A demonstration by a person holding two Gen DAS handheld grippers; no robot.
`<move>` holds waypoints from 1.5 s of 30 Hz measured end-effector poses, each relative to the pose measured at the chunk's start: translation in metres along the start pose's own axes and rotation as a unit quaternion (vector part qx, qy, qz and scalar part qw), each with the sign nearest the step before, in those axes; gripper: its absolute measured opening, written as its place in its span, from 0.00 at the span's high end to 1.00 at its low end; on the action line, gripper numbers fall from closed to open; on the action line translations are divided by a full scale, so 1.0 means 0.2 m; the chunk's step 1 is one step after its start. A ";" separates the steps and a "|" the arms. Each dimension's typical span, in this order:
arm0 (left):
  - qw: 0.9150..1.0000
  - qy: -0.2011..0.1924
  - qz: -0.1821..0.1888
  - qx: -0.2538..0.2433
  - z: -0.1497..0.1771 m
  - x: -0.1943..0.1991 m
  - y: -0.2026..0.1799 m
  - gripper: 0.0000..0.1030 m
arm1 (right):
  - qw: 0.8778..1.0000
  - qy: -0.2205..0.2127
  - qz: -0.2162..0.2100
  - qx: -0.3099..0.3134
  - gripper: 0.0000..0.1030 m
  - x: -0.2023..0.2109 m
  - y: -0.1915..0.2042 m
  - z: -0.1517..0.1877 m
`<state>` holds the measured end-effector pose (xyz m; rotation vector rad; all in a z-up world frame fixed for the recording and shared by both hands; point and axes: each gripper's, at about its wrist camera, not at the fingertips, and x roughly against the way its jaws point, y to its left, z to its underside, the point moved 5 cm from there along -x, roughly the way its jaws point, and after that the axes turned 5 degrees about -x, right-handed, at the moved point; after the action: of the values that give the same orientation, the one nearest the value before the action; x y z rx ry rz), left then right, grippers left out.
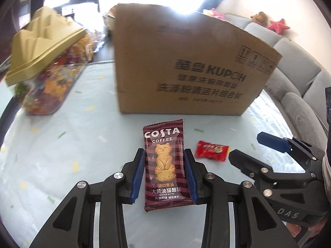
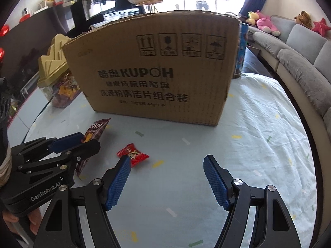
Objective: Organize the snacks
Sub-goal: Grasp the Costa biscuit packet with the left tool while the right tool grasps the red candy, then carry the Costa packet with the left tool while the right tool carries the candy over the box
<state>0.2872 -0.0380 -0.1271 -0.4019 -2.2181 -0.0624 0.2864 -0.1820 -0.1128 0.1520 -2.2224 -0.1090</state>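
The Costa Coffee biscuit packet sits between the blue pads of the left gripper, its long axis running straight along the fingers, printed face up to the camera and its top edge pointing at the cardboard box ahead. The pads press on both long edges, so this gripper is clamped on the packet; the right wrist view shows the packet tilted in those fingers, and whether its lower end is clear of the pale tablecloth I cannot tell. Just to the packet's right, lying flat on the cloth, is the red wrapped candy, long axis roughly crosswise to the left fingers. It lies nearest the right gripper, whose jaws stand wide apart and empty; in the right wrist view the candy sits just ahead of the left-hand fingertip, off the midline of the gap, so that gripper would probably have to shift leftward to straddle it. The box stands upright beyond both snacks, its open top well above them; it looks the likely destination. Left of the box is a clear sweets jar with a gold lid.
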 end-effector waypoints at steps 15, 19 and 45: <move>0.999 -0.005 -0.020 0.040 0.05 0.00 0.06 0.64 | 0.997 0.039 -0.002 0.063 0.29 -0.21 0.18 -0.03; 0.998 -0.007 -0.015 0.054 0.04 0.00 0.07 0.64 | 0.997 0.053 0.000 0.060 0.32 -0.26 0.21 -0.01; 0.997 -0.060 -0.006 0.046 -0.01 0.29 0.03 0.64 | 0.999 -0.030 0.000 0.034 0.71 0.04 0.29 -0.05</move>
<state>0.2570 -0.0180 -0.0822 -0.3504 -2.3323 0.0595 0.2844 -0.1264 -0.0926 0.1880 -2.2863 -0.0379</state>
